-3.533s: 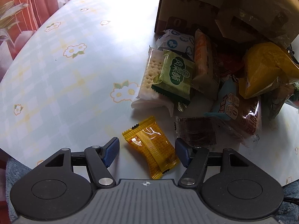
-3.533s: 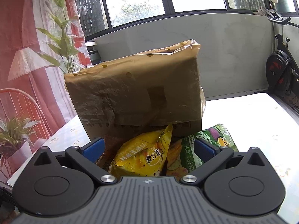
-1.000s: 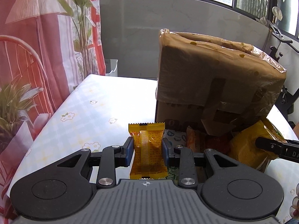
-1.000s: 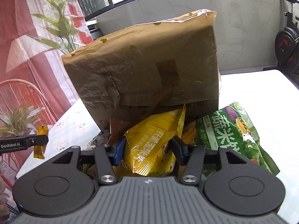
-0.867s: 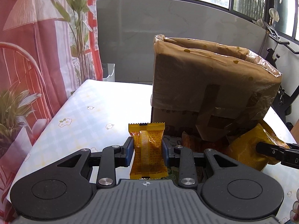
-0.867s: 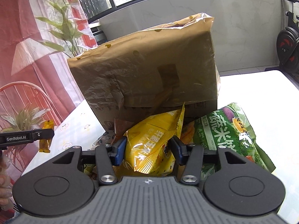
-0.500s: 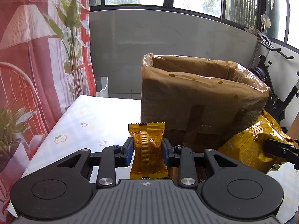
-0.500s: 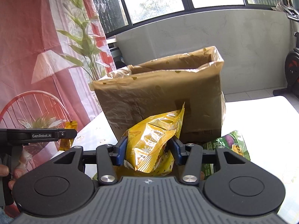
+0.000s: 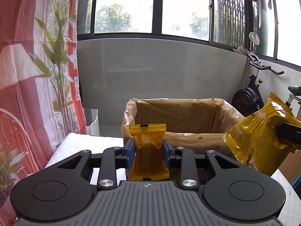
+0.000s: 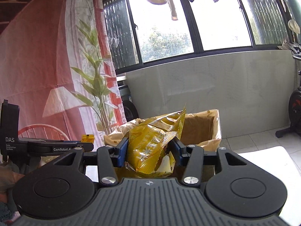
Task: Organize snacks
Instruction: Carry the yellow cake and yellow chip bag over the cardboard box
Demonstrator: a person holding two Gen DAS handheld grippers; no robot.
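Note:
My left gripper (image 9: 148,151) is shut on a small orange snack packet (image 9: 147,150), held upright above the table in front of the open cardboard box (image 9: 180,116). My right gripper (image 10: 149,148) is shut on a large yellow chip bag (image 10: 154,143), held up in front of the same box (image 10: 199,130). The chip bag also shows at the right in the left wrist view (image 9: 259,137). The left gripper with the small packet (image 10: 87,137) shows at the left in the right wrist view. The box is lined with clear plastic and open at the top.
A white floral tablecloth (image 9: 90,141) covers the table under the box. A red curtain (image 9: 28,75) hangs at the left. A white bin (image 9: 91,118) stands on the floor behind. An exercise bike (image 9: 252,96) stands at the right.
Both grippers have risen with their snacks, from table level to the height of the box's open top. The box's inside has come into view.

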